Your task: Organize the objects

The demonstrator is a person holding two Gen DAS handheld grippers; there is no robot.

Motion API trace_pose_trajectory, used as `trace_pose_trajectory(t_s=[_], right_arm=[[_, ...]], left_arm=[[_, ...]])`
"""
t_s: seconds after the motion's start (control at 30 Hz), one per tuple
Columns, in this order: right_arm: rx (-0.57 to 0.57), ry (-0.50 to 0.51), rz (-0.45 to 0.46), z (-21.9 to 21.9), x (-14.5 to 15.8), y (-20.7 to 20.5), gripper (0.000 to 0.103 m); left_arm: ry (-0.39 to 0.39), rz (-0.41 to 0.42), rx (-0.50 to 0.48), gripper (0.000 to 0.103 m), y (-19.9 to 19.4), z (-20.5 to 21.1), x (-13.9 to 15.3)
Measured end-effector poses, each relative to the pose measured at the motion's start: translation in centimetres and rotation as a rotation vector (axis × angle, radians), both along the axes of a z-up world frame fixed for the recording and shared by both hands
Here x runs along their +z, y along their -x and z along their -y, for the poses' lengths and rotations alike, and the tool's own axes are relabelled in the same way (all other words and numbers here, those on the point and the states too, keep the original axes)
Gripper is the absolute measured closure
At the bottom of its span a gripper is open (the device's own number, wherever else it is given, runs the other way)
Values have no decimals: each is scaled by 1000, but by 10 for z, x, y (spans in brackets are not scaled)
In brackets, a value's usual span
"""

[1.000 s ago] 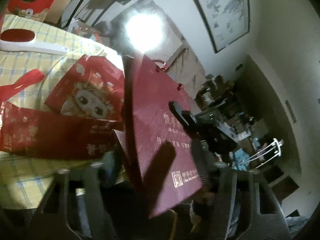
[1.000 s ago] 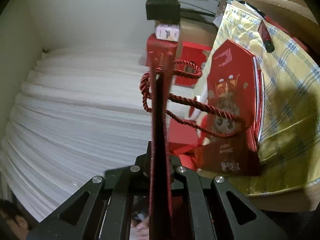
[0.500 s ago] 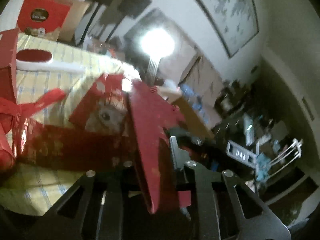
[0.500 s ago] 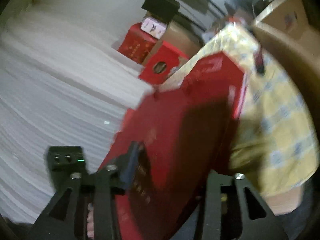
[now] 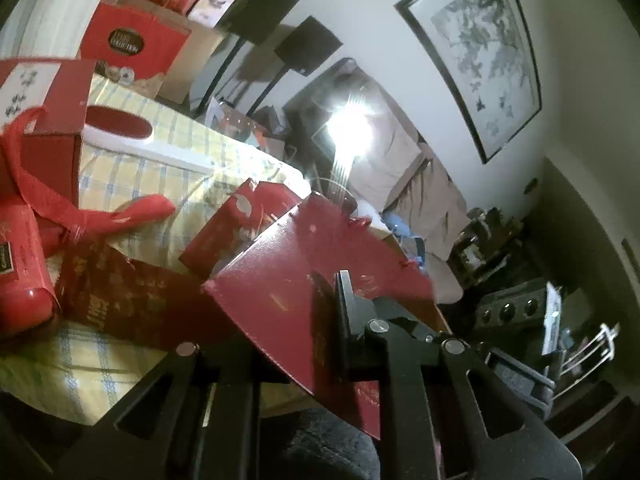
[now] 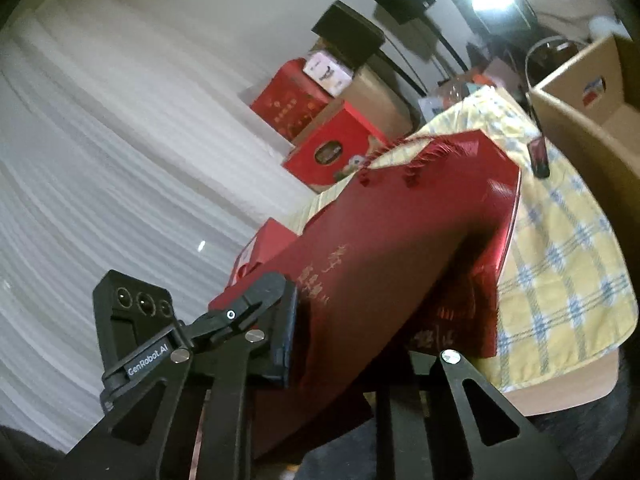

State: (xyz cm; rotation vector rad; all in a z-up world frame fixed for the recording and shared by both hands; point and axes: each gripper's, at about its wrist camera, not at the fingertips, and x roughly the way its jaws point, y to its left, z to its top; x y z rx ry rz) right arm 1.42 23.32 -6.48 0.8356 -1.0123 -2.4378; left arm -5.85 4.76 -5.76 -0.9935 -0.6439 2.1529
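Observation:
A flat dark red paper gift bag (image 5: pixel 304 280) with rope handles lies tilted over the near edge of a table with a yellow checked cloth (image 5: pixel 168 152). My left gripper (image 5: pixel 296 332) is shut on the bag's bottom edge. My right gripper (image 6: pixel 352 344) is shut on the same bag (image 6: pixel 384 264) from the other side; its left finger (image 6: pixel 284 320) presses the bag's face. Under the bag lie other flattened red bags (image 5: pixel 248 216), one with gold lettering (image 5: pixel 120 300).
A red box with a ribbon handle (image 5: pixel 36 152) stands at the table's left. A white and red tray (image 5: pixel 128 136) lies further back. A cardboard box (image 6: pixel 592 92) stands at the table's far right. Red gift boxes (image 6: pixel 332 148) are stacked by the curtain.
The bag has swung from edge-on and upright to lying nearly flat over the stack on the table. Both grippers have moved with it and kept hold.

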Motion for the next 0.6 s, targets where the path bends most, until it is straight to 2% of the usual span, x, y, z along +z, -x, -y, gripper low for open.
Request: trace_pose_trajectory(t_s=[0.3, 0.6], right_arm=[[33, -64, -23, -1, 13, -6, 88], [46, -84, -27, -11, 15, -8, 88]], left_arm=[[66, -58, -7, 87, -11, -8, 16], [99, -55, -8, 87, -13, -22, 21]])
